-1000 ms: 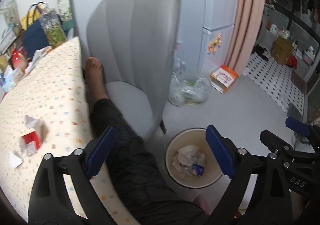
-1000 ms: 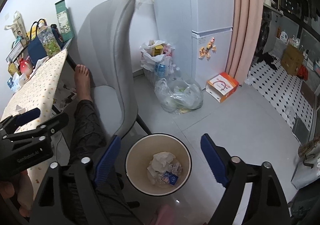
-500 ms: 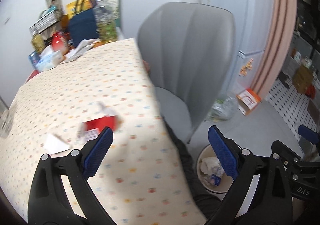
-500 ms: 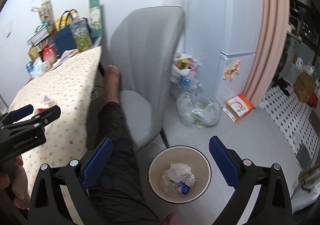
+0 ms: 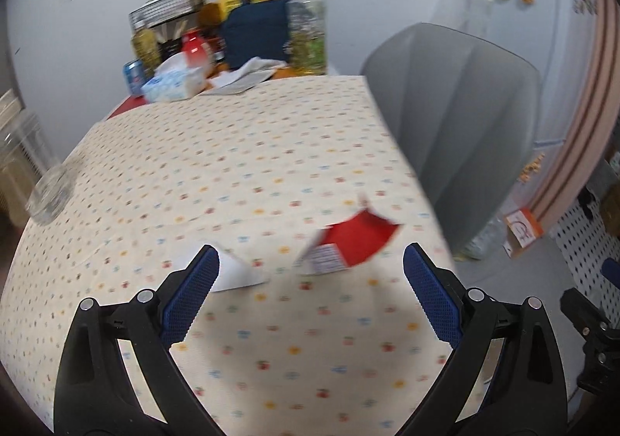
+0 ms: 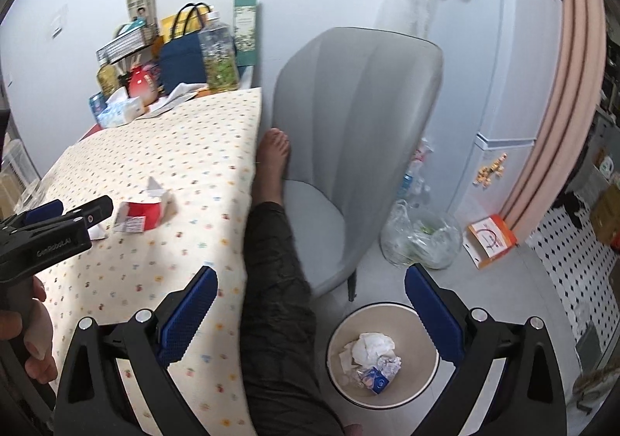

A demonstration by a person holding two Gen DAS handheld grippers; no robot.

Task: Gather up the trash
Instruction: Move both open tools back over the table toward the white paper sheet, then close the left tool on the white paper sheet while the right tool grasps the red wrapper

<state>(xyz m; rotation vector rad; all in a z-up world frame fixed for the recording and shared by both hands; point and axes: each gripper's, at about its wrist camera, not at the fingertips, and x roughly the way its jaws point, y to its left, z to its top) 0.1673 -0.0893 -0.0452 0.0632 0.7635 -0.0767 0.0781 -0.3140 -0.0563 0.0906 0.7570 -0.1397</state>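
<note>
blue-padded left gripper [image 5: 310, 281] spread wide and empty above the red carton [image 5: 348, 246]; right gripper [image 6: 310, 304] has just been opening, nothing between its jaws, over the bin [image 6: 383, 354].

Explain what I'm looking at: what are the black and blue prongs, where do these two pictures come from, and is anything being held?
The prongs are the fingers of two hand-held grippers; a person carries one in each hand, and each has a camera looking along its fingers. One picture is from the left gripper, above the table, where a torn red carton and a white paper scrap lie. The other is from the right gripper, above the trash bin on the floor. Both are open and hold nothing.
</note>
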